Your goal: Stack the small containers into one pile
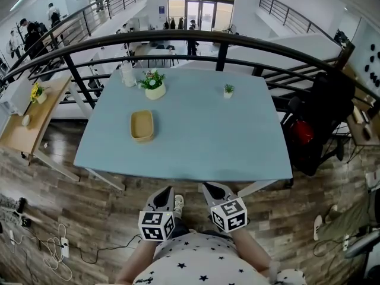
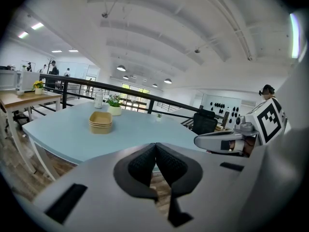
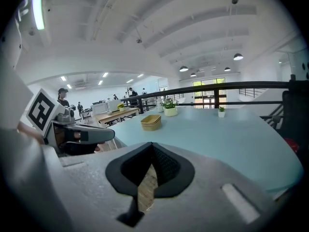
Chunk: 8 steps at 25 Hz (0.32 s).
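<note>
A pile of tan shallow containers sits nested on the left half of the light blue table. It also shows in the left gripper view, containers, and in the right gripper view, containers. My left gripper and right gripper are held side by side close to my body, below the table's near edge and well short of the pile. Each has its jaws shut on nothing, as seen at the left gripper and the right gripper.
At the table's far side stand a white flower pot, a white bottle and a tiny potted plant. A black railing runs behind. A wooden desk is at the left, a black bag at the right, cables on the floor.
</note>
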{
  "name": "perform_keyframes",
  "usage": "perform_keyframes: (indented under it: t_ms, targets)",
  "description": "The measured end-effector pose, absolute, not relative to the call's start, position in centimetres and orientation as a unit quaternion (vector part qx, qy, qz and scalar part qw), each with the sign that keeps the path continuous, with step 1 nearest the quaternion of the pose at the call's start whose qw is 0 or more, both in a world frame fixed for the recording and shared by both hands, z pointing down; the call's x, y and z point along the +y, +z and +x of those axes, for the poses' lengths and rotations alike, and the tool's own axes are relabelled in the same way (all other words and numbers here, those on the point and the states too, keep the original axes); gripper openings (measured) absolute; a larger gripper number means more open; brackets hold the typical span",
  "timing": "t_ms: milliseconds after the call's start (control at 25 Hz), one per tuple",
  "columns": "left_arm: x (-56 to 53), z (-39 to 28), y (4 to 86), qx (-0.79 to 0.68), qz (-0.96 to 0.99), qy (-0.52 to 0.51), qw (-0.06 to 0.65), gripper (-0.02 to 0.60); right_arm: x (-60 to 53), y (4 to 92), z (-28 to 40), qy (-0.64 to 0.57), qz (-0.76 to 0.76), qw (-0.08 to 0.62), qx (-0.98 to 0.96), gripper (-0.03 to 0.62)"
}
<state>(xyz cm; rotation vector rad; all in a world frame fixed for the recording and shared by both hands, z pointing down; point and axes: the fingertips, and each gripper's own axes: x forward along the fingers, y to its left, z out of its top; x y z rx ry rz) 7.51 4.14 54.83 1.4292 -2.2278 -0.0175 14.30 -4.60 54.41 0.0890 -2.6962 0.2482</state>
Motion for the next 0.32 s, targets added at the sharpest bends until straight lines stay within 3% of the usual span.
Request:
perform_keyframes:
  t_ms: [320]
  targets:
    - [4.34,7.20,54.97,-0.815,0.524,-0.009,0.248,0.002,-4.17,54.27,13.72,0.099,0.025,0.207,-0.973,0.006]
